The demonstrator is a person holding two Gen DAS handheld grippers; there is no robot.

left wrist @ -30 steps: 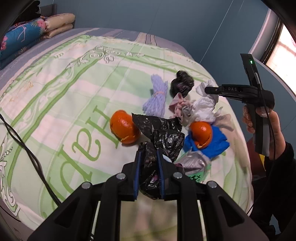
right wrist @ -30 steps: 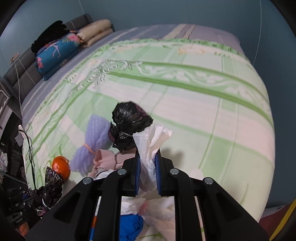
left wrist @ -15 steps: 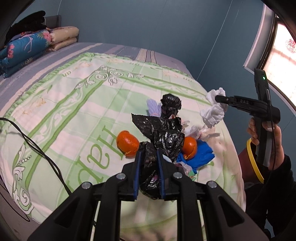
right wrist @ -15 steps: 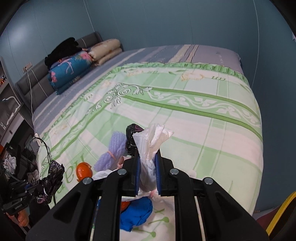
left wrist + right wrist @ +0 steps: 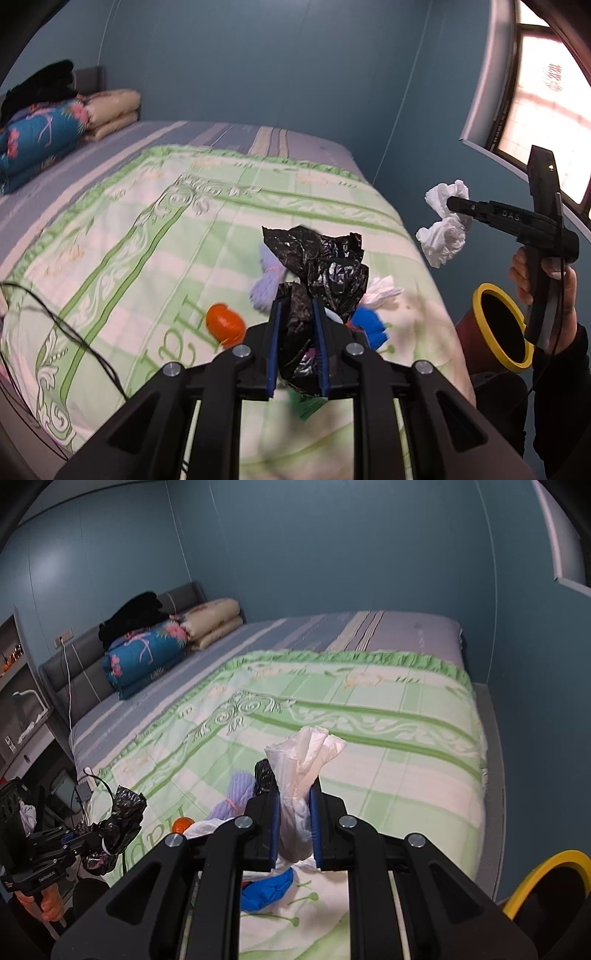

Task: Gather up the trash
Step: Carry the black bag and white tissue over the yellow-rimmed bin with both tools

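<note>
Left gripper (image 5: 298,343): jaws clenched on a crumpled black plastic bag (image 5: 317,273). The bag stands up out of the jaws, its long axis roughly in line with the fingers, its loose end flaring upward and away from the camera. It is held clear above the bed (image 5: 147,229).

Right gripper (image 5: 294,821): jaws clamped on a wad of white tissue (image 5: 303,764), also in the air. Its long axis runs along the fingers, twisted tip pointing forward and up. In the left wrist view the same wad hangs in two lumps off the gripper's tip.

Bin (image 5: 502,328): yellow rim, dark inside, mouth open, beside the bed at its near right edge. It sits below and just beside the right hand (image 5: 543,280); the tissue is above it and a little toward the bed. The right hand is clearly the nearer; the left has the bed corner between it and the bin.

Judgement: the tissue likely goes in first, by a short move down and to the right.

Still on the bed: an orange (image 5: 225,324), a lilac bundle (image 5: 267,286), something blue (image 5: 371,325), possibly a glove; blurred here.
</note>
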